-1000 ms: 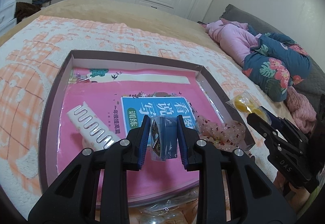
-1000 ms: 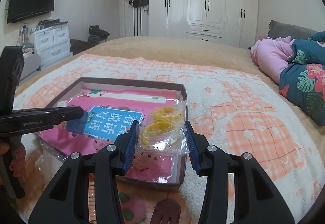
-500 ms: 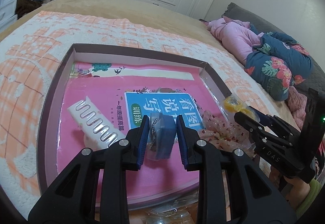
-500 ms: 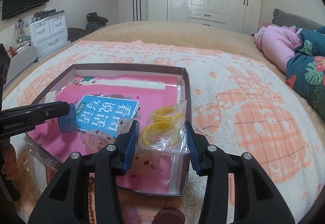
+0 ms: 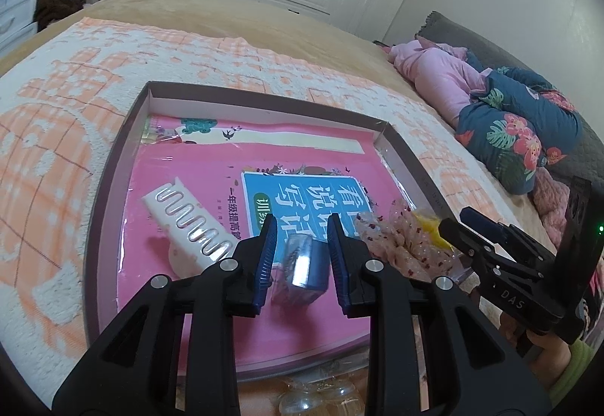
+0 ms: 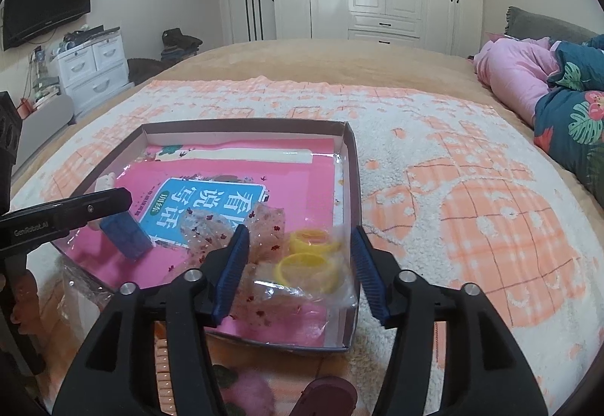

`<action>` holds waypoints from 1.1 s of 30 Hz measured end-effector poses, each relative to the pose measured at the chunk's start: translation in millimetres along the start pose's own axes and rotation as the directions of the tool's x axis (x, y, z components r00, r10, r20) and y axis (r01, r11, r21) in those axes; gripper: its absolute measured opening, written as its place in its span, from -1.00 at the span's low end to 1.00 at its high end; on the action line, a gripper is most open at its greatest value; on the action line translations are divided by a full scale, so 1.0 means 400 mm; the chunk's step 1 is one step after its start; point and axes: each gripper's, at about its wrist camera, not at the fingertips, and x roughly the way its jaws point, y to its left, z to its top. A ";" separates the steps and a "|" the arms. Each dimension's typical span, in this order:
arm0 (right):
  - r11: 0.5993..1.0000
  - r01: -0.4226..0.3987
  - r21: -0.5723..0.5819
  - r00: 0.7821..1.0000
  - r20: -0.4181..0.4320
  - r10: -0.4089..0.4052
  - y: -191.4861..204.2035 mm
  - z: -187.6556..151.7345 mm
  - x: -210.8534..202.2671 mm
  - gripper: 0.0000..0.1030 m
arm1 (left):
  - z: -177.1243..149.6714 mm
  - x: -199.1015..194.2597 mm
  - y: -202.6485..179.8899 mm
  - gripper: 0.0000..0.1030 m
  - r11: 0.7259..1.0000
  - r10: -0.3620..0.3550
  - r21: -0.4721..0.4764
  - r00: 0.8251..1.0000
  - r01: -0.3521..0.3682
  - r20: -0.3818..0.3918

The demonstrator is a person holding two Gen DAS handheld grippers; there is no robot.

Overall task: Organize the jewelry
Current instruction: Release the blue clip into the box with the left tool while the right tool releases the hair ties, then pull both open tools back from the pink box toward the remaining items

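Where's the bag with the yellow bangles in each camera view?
Left wrist view: bangle bag right of centre, mostly hidden behind the right gripper.
Right wrist view: bangle bag low centre, loose between the right gripper's fingers, in the tray's near right corner.
Shared landmark: blue label on the pink book.

box (image 6: 353, 167) on bed (image 6: 472, 189), book (image 6: 294, 189) inside
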 end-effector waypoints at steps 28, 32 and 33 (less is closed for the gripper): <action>0.999 -0.033 0.036 0.991 0.133 0.028 0.020 -0.023 -0.156 0.60 | -0.003 -0.146 -0.014 0.78 1.000 0.017 0.000 0.990 -0.017 0.138; 0.999 -0.030 0.026 0.989 0.144 0.026 0.027 -0.029 -0.174 0.60 | -0.013 -0.170 -0.018 0.78 1.000 0.020 0.006 0.989 -0.021 0.147; 0.999 -0.030 0.023 0.989 0.146 0.026 0.029 -0.031 -0.179 0.60 | -0.016 -0.175 -0.019 0.78 1.000 0.021 0.008 0.989 -0.022 0.148</action>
